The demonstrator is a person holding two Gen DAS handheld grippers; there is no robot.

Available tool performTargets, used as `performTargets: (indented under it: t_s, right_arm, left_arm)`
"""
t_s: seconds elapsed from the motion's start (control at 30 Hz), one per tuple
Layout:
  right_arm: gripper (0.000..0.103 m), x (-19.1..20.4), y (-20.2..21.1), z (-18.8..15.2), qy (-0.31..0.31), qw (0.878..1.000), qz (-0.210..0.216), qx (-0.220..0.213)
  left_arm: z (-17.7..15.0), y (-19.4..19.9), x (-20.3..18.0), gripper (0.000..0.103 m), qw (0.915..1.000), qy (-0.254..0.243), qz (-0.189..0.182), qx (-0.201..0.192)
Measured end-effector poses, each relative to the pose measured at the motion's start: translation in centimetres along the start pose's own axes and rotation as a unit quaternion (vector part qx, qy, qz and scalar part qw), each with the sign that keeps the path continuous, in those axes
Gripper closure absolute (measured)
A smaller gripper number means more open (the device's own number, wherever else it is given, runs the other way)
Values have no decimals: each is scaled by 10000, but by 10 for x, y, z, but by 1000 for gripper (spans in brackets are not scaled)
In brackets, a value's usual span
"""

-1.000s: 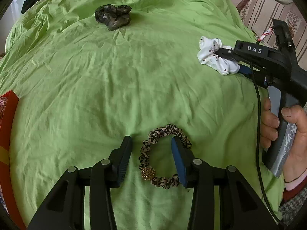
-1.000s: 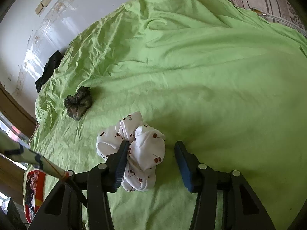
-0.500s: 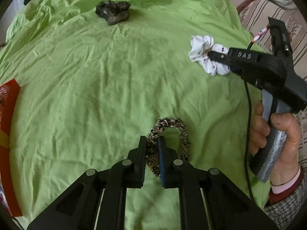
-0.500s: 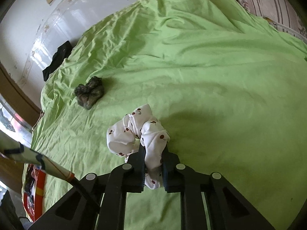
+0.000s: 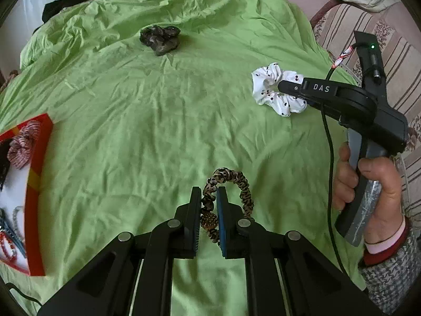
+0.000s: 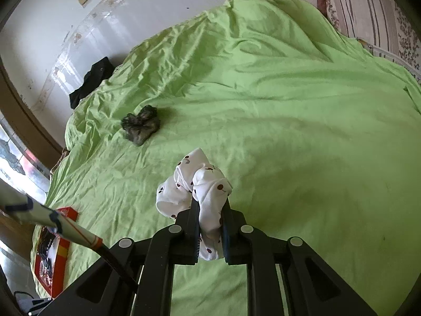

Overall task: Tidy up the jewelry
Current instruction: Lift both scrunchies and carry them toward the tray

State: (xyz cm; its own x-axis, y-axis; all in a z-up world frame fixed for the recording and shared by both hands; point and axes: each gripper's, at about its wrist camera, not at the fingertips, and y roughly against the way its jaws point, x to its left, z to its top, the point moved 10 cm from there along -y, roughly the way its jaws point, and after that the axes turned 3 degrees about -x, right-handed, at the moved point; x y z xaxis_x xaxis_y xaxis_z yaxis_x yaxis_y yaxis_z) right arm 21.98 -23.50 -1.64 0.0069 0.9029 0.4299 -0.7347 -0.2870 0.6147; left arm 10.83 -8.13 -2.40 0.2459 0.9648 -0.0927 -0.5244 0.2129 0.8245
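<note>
My left gripper [image 5: 208, 197] is shut on a leopard-print scrunchie [image 5: 243, 184] with a gold bead, held just above the green sheet [image 5: 158, 121]. My right gripper [image 6: 210, 206] is shut on a white cherry-print scrunchie [image 6: 208, 184] and lifts it off the sheet; it also shows in the left wrist view [image 5: 271, 92], with the right gripper [image 5: 282, 88] at the right. A dark scrunchie [image 5: 160, 39] lies at the far middle of the bed, seen too in the right wrist view [image 6: 140, 126].
A red-rimmed box [image 5: 39, 163] holding a pink scrunchie [image 5: 23, 142] and other jewelry sits at the left edge; it shows at lower left in the right wrist view [image 6: 56, 258]. A black cloth [image 6: 90, 84] lies at the far edge. A striped sofa [image 5: 394, 52] stands right.
Both grippers went from open to shut, the left on the leopard scrunchie, the right on the white scrunchie. Both scrunchies have since risen off the sheet.
</note>
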Motion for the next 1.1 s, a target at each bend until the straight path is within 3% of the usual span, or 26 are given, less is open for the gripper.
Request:
performTargets:
  t_s: [0.47,1.1]
  right_arm:
    - [89,39,50,-53,-92,9996,254,126]
    - [89,51,109,-135,-157,9991,130,384]
  left_arm:
    - [-13,44,34,92,9989,285,212,-306]
    - [-34,100,52,92,9965,435,206,-690]
